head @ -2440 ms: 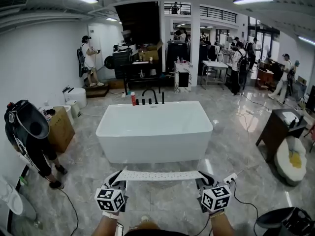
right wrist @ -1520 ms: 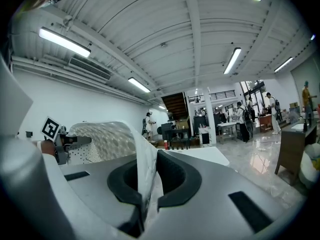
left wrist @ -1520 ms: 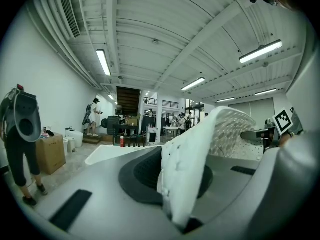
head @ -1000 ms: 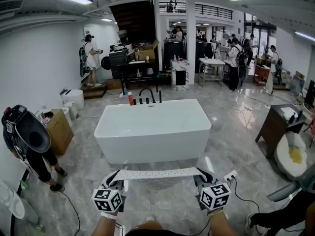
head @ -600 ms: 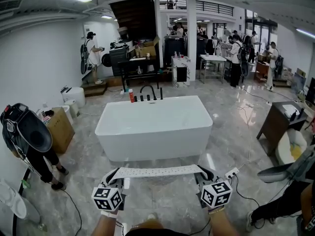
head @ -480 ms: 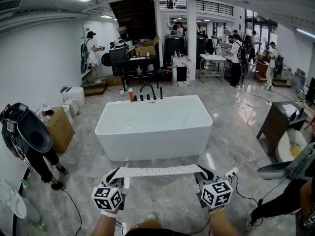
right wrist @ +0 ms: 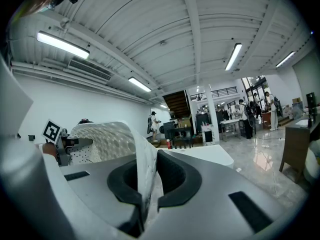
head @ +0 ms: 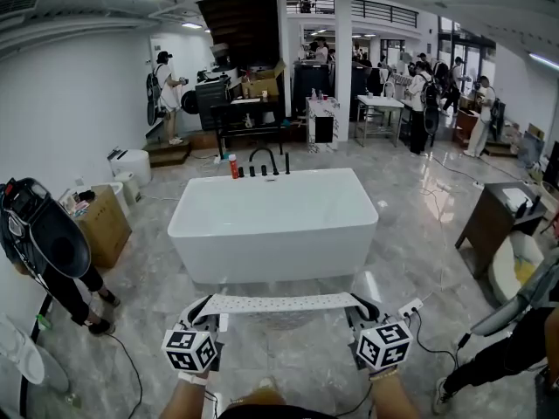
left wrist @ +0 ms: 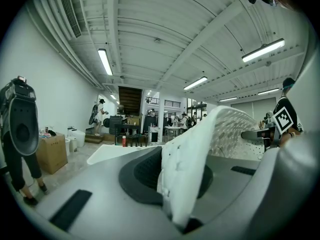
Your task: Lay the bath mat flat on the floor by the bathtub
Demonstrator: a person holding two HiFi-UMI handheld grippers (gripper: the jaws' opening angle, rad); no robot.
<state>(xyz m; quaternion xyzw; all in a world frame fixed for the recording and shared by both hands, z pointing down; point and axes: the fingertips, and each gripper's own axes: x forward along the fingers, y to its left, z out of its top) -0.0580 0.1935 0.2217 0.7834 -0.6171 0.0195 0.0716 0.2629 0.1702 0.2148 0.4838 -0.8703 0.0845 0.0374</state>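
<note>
1. Far to the left of the bathtub (head: 275,225), a person (head: 44,243) carrying a dark pack stands close to the white wall. A cardboard box (head: 103,225) sits between this person and the tub.
2. In front of the bathtub, toward its left corner, my left gripper (head: 203,311) is clenched on the left end of the bath mat (head: 279,303). In the left gripper view, the white edge of the mat is pinched between the two dark pads.
3. The bath mat is white with many small holes. It is stretched as a narrow band between my two grippers, held up in the air just in front of the near wall of the tub and about parallel to it. It does not yet lie flat on the grey marble floor (head: 288,360).
4. At the far rim of the bathtub there is a black faucet (head: 262,160), with a red bottle (head: 234,171) just to its left.
5. In front of the right corner of the bathtub, my right gripper (head: 360,309) grasps the other end of the mat. In the right gripper view, the mat edge is pressed between the pads and curves away toward the other gripper.
6. A white power strip (head: 409,311) lies on the floor to the right of this gripper.
7. A dark cabinet (head: 491,227) stands well to the right of the bathtub.
</note>
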